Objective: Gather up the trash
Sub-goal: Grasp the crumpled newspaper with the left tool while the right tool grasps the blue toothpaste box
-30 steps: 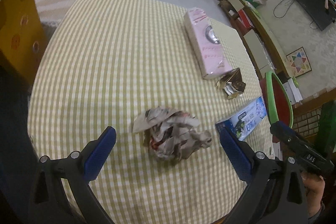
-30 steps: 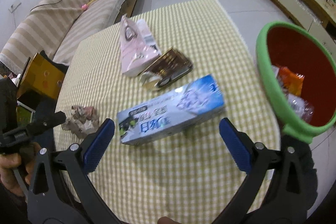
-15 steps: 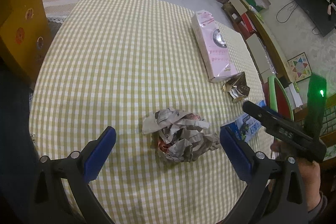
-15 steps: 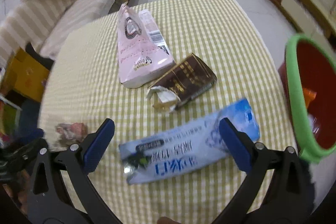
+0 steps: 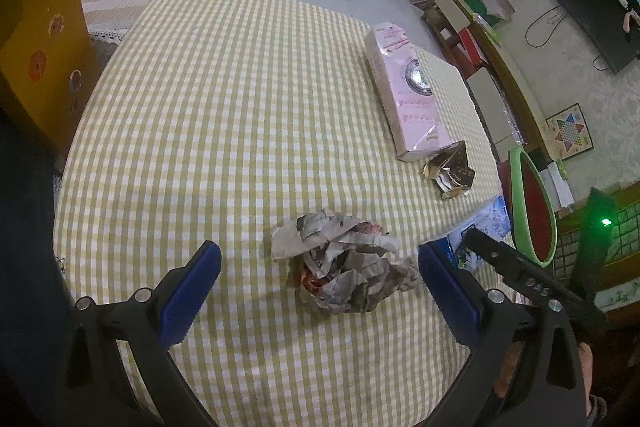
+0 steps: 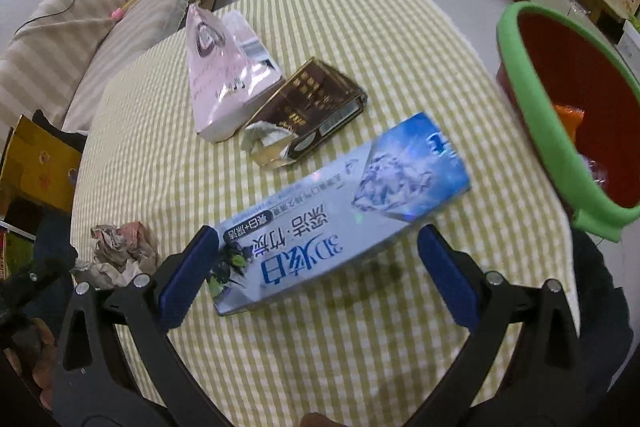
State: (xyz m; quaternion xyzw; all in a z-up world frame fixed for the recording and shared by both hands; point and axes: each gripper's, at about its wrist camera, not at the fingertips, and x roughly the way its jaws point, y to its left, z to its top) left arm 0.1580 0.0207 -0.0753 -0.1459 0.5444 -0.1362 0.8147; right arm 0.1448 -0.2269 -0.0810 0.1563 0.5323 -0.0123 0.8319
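Observation:
A crumpled newspaper wad (image 5: 344, 263) lies on the checked tablecloth, between the tips of my open left gripper (image 5: 320, 287); it also shows in the right wrist view (image 6: 120, 247). A blue toothpaste box (image 6: 344, 219) lies just ahead of my open right gripper (image 6: 318, 275), its near end between the fingertips. A torn brown wrapper box (image 6: 308, 119) and a pink packet (image 6: 224, 83) lie farther back. The red bin with a green rim (image 6: 560, 131) stands off the table's right edge, with trash inside.
The table's cloth (image 5: 240, 107) ends at the right near the bin (image 5: 528, 211). A yellow cardboard box (image 5: 40, 59) stands at the left, a striped sofa (image 6: 80, 39) behind. The right gripper's body (image 5: 532, 275) shows at the left view's lower right.
My right gripper has closed in on the blue box, which now reaches between its fingertips. My left gripper stays over the newspaper wad, shifted slightly.

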